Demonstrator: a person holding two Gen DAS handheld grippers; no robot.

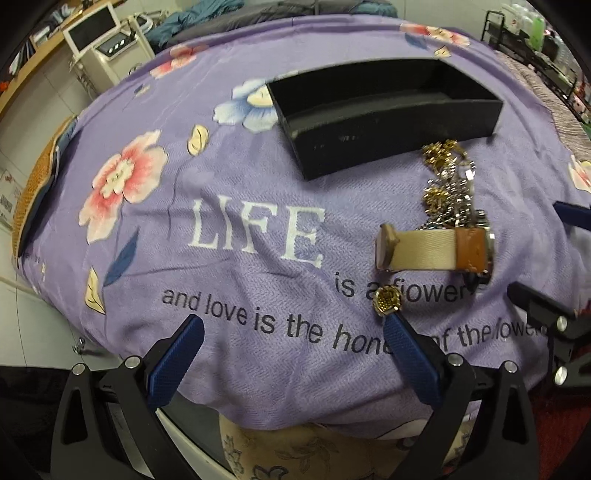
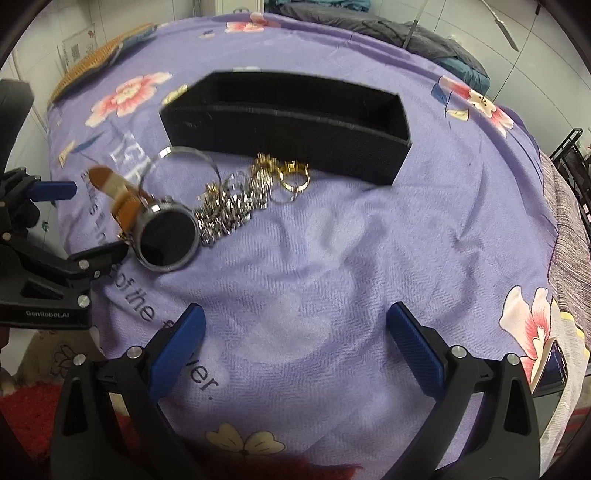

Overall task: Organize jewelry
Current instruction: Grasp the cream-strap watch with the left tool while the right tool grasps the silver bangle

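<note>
A long black open box [image 1: 384, 107] [image 2: 288, 125] sits on the purple flowered cloth [image 1: 221, 184]. In front of it lie a heap of gold and silver chains and rings [image 1: 448, 184] [image 2: 236, 206], a gold ring [image 2: 293, 179], and a watch [image 1: 432, 247] [image 2: 168, 238] with a cream and brown strap. A small gold piece [image 1: 387, 300] lies right at the tip of my left gripper's right finger. My left gripper [image 1: 291, 328] is open and holds nothing. My right gripper [image 2: 295, 319] is open over bare cloth, nearer than the heap.
A woven orange mat [image 1: 33, 192] lies at the cloth's left edge. A white device with a screen [image 1: 99, 37] and a black rack [image 1: 528, 33] stand beyond. Dark bedding [image 2: 424, 33] is piled at the back. A phone [image 2: 554, 365] lies at the right.
</note>
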